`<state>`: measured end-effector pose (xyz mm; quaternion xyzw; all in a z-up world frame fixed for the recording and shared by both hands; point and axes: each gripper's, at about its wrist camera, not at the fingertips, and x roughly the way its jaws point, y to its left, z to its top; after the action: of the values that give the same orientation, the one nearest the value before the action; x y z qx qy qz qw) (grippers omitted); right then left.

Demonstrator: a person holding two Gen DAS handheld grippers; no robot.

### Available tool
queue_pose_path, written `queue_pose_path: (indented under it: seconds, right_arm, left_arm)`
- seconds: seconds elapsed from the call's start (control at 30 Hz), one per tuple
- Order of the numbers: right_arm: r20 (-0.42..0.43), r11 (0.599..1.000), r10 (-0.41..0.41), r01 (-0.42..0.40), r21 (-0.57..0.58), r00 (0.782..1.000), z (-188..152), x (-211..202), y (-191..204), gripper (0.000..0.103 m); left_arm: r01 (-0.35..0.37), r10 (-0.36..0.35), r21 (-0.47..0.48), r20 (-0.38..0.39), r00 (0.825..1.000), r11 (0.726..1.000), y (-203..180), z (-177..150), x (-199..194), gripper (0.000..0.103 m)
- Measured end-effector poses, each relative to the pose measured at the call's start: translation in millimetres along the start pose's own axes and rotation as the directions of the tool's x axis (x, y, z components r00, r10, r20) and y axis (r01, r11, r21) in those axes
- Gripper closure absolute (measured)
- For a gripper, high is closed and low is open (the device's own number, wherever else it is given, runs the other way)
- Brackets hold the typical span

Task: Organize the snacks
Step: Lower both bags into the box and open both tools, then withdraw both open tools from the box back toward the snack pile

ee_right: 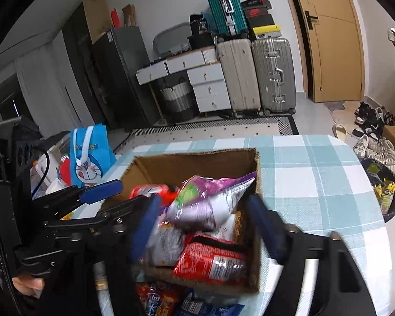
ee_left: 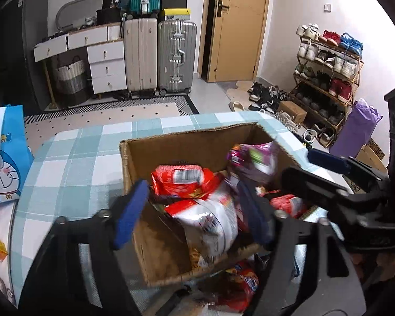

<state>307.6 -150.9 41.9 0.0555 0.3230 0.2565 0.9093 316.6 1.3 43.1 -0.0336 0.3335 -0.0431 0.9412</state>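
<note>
In the box [ee_left: 171,155] on the checked desk [ee_left: 73,163] lie the snacks: a purple bag [ee_right: 210,200] at the top against the far right corner, red packs [ee_right: 213,260] under it toward the near wall, and a white-and-red bag [ee_left: 213,221] between them. More packs [ee_right: 158,300] lie on the desk just outside the box's near wall.

Both grippers hang over the near half of the box, neither holding anything. The left gripper [ee_left: 194,210] has its fingers [ee_left: 130,210] spread wide; the white-and-red bag lies straight ahead between them, its long axis running roughly along the fingers. The right gripper [ee_right: 205,223] is also spread, with the purple bag just ahead between its fingers, long axis crosswise and tilted up to the right. I judge the right gripper nearer the purple bag, the left nearer the white-and-red one.

The right view shows the red pack's barcode face and a bin [ee_right: 384,192] beyond the box's right side; the left view shows a shoe rack [ee_left: 329,79] there instead. A blue cartoon bag [ee_left: 8,155] stands left of the box.
</note>
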Motion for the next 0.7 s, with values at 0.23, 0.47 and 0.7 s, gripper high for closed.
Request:
queue_pose_path:
  seconds: [0.23,0.47,0.7]
  right_arm:
    - [0.001,1.000,-0.012,0.012,-0.003,1.000,-12,-33,-1,0.001]
    - [-0.027,0.999,-0.028,0.028,0.022,0.999,-45,-62,3,0.001]
    - [-0.079,0.999,-0.027,0.031,0.040,0.996,-76,-79,11,0.000]
  left_arm:
    - [-0.025,0.026,-0.019,0.043,0.999,1.000,5,-18,-43,0.000]
    - [-0.055,0.057,-0.061,0.040,0.998,0.997,18,-56,-82,0.000]
    - [-0.095,0.096,-0.070,0.001,0.995,0.993,34,-94,-99,0.000]
